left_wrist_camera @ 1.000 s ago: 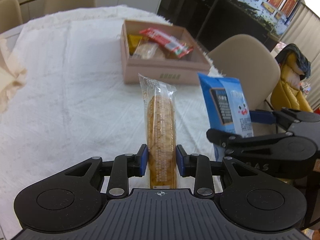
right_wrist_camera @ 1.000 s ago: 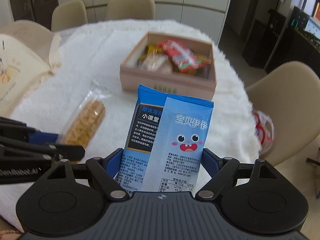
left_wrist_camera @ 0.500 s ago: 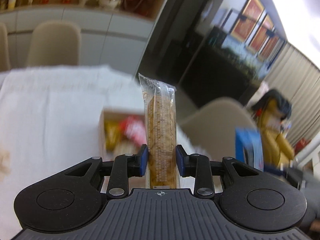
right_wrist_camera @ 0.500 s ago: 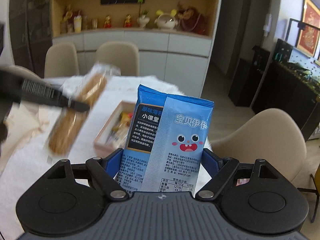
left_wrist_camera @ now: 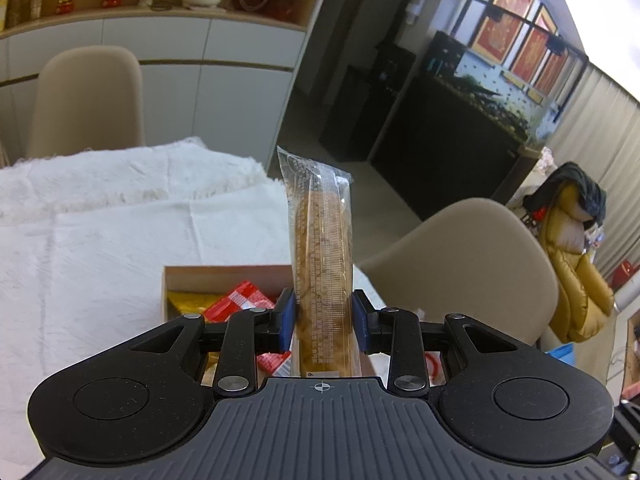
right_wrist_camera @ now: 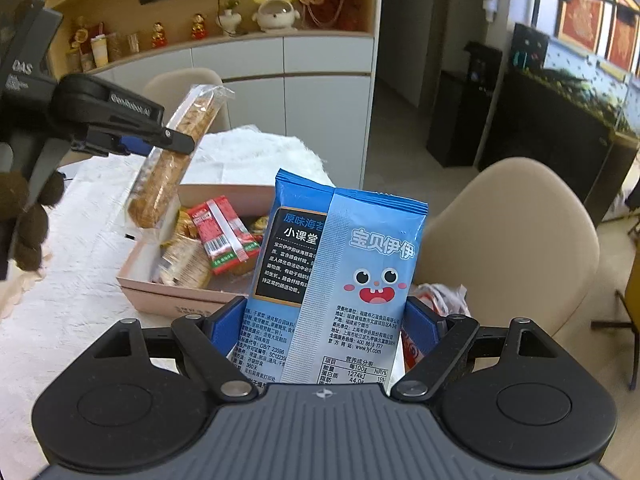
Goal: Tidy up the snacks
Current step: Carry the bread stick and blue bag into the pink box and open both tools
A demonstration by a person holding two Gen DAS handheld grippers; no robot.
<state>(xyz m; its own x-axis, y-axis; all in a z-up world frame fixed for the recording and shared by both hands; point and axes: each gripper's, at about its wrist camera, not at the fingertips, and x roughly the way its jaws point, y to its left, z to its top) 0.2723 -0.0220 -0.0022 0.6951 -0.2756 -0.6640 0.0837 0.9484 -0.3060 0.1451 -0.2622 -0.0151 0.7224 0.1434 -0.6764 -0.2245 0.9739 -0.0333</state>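
Left wrist view shows the left gripper [left_wrist_camera: 323,322] pinching a long cracker pack [left_wrist_camera: 322,256] in clear wrap; both blue pads [left_wrist_camera: 286,320] press on its sides; the pack stands up straight between them, up in the air. Below it sits a pink box [left_wrist_camera: 224,274] on a table with a fuzzy white cloth [left_wrist_camera: 100,216]; inside the box there is a red snack pack [left_wrist_camera: 240,300] and a yellow one [left_wrist_camera: 192,302]. A tan chair [left_wrist_camera: 468,268] stands just past the table on the right; another tan chair [left_wrist_camera: 88,96] stands at the far side; a yellow coat [left_wrist_camera: 576,264] lies over something farther right.

Right wrist view shows the right gripper [right_wrist_camera: 326,326] spread wide but squeezing a wide blue snack bag [right_wrist_camera: 348,276] with a smiley face on it; the blue pads touch both edges of the bag; the bag sticks up in the air in front of the box. The same pink box [right_wrist_camera: 160,292] lies behind the bag; a red pack [right_wrist_camera: 222,232] and crackers in clear wrap [right_wrist_camera: 186,264] lie inside it. On the left, the other gripper [right_wrist_camera: 172,140] holds the cracker pack [right_wrist_camera: 176,156] tilted, above the far left side of the box. A crinkly white wrapper [right_wrist_camera: 440,294] lies on the table, to the right of the blue bag.
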